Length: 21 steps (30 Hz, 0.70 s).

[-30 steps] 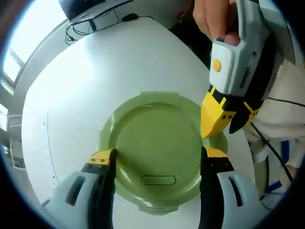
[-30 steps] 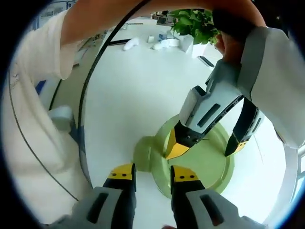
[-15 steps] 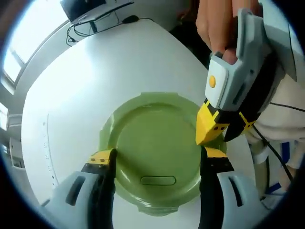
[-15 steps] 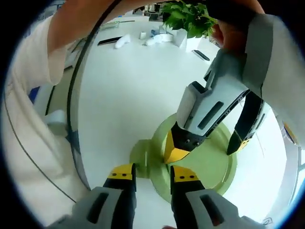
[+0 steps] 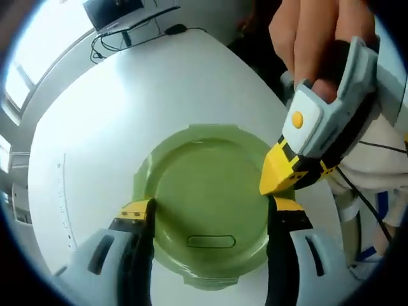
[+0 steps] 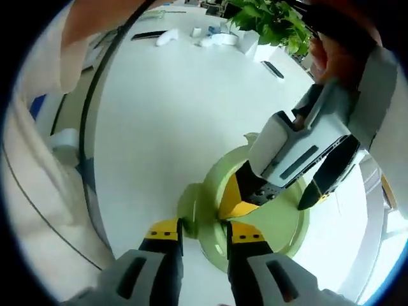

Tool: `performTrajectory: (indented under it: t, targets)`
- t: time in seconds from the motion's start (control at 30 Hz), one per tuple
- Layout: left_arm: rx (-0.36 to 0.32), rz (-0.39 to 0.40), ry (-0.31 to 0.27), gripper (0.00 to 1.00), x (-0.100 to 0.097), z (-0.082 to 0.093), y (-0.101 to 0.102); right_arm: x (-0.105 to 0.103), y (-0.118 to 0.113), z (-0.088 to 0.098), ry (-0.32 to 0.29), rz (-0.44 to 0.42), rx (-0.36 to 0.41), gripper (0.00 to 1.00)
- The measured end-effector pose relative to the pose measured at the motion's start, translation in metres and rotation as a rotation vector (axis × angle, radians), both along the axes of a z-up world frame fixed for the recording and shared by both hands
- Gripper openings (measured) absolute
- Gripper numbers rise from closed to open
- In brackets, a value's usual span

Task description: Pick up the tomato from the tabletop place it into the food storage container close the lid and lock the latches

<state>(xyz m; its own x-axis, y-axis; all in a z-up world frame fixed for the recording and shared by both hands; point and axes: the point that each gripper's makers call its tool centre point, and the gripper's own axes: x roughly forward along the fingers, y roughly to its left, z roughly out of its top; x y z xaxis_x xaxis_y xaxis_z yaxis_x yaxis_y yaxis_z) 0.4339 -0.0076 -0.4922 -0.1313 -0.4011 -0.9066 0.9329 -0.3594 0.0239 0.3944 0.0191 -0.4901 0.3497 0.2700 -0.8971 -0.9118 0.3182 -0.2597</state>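
A round green food storage container (image 5: 207, 197) sits on the white table with its lid on, so its contents are hidden. My left gripper (image 5: 211, 209) is open, its jaws straddling the lid at both sides; it appears as the left gripper (image 6: 274, 197) over the lid. My right gripper (image 6: 204, 231) has its jaws a narrow gap apart, right at the green side latch (image 6: 191, 209). It comes in from the right as the right gripper (image 5: 280, 175), its yellow tip against the container's right rim.
The white table (image 5: 95, 127) spreads wide around the container. A monitor with cables (image 5: 121, 13) stands at its far edge. A potted plant (image 6: 268, 19) and small white items (image 6: 217, 39) lie far off. A person's hand (image 5: 312, 38) holds the right gripper.
The right gripper has tilted and come lower and closer to the container's side latch. The left gripper stays open over the lid.
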Motion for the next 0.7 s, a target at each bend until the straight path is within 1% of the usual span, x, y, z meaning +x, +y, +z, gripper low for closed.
performTrajectory:
  t: [0.03,0.13,0.2,0.23,0.3,0.37,0.53,0.57,0.6,0.7]
  targets:
    - [-0.003,0.0,0.001,0.64,0.0,0.0,0.0,-0.006,0.001,0.0,-0.004,-0.005,-0.001,0.22]
    - [-0.009,0.001,0.003,0.64,-0.001,0.0,0.0,-0.009,0.002,-0.001,-0.029,-0.018,-0.007,0.22]
    - [-0.003,0.0,0.0,0.64,-0.002,0.0,0.0,-0.014,0.003,-0.002,-0.06,-0.013,-0.021,0.23]
    - [0.002,0.0,-0.002,0.64,-0.003,0.0,0.0,-0.014,0.003,-0.002,-0.074,-0.028,-0.025,0.23]
    - [0.012,-0.002,-0.007,0.64,-0.003,-0.001,0.0,-0.011,0.001,-0.002,-0.093,-0.032,-0.031,0.23]
    - [0.02,-0.002,-0.01,0.64,-0.003,-0.001,0.001,-0.013,0.001,-0.002,-0.109,-0.039,-0.037,0.22]
    - [0.024,-0.003,-0.012,0.63,-0.004,-0.001,0.002,-0.013,0.0,-0.001,-0.108,-0.075,-0.033,0.2]
    - [0.021,-0.003,-0.01,0.63,-0.005,-0.001,0.002,-0.018,0.002,-0.001,-0.114,-0.075,-0.036,0.2]
    - [0.014,-0.002,-0.008,0.63,-0.005,-0.001,0.002,-0.029,0.006,-0.002,-0.117,-0.076,-0.037,0.2]
    - [-0.006,0.0,0.0,0.63,-0.005,-0.001,0.003,-0.033,0.008,-0.001,-0.123,-0.075,-0.04,0.19]
